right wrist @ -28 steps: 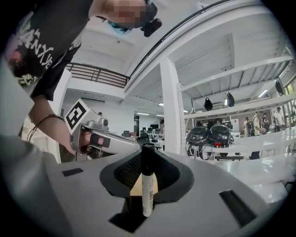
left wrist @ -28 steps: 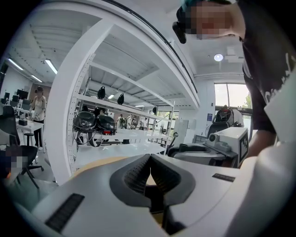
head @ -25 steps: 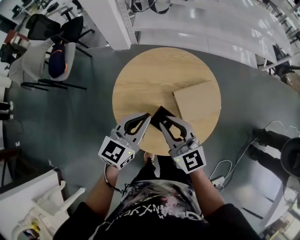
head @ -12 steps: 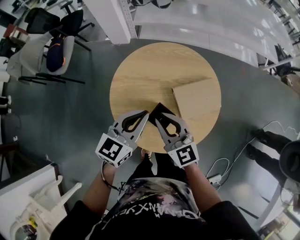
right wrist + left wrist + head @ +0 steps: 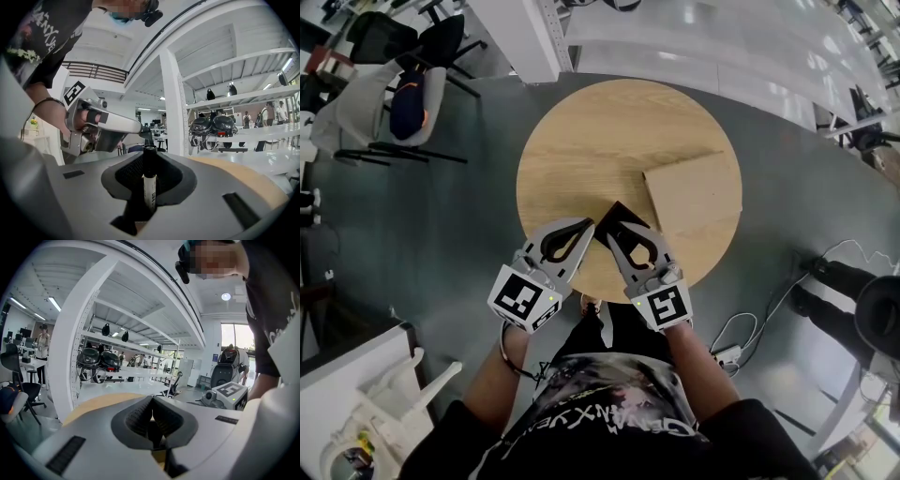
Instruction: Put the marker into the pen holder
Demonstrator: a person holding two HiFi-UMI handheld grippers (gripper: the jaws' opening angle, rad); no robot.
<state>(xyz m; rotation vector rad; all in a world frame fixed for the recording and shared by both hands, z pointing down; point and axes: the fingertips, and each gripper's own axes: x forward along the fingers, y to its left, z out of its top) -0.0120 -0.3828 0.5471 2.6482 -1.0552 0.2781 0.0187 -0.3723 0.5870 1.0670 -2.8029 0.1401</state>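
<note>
The black pen holder [image 5: 625, 217] stands on the round wooden table [image 5: 600, 141] near its front edge. My right gripper [image 5: 602, 232] reaches its near left corner and is shut on the marker [image 5: 149, 186], though its jaws are opening slightly. The marker stands upright between the tips [image 5: 150, 161], black cap up and white barrel below, its lower end hidden in the dark gap. My left gripper [image 5: 589, 223] is shut and empty [image 5: 152, 404], tip to tip beside the right one. Each gripper shows in the other's view: the left gripper [image 5: 101, 129] and the right gripper [image 5: 225, 397].
A flat wooden board [image 5: 689, 202] lies on the table's right side. Chairs [image 5: 394, 103] stand on the floor at far left, white shelving [image 5: 703, 47] behind the table. Another person's legs [image 5: 839, 286] and a cable [image 5: 741, 342] are at right.
My right gripper has drifted left and slightly forward with the marker, ending closer to the left gripper's tip at the holder's corner. The left gripper has barely moved.
</note>
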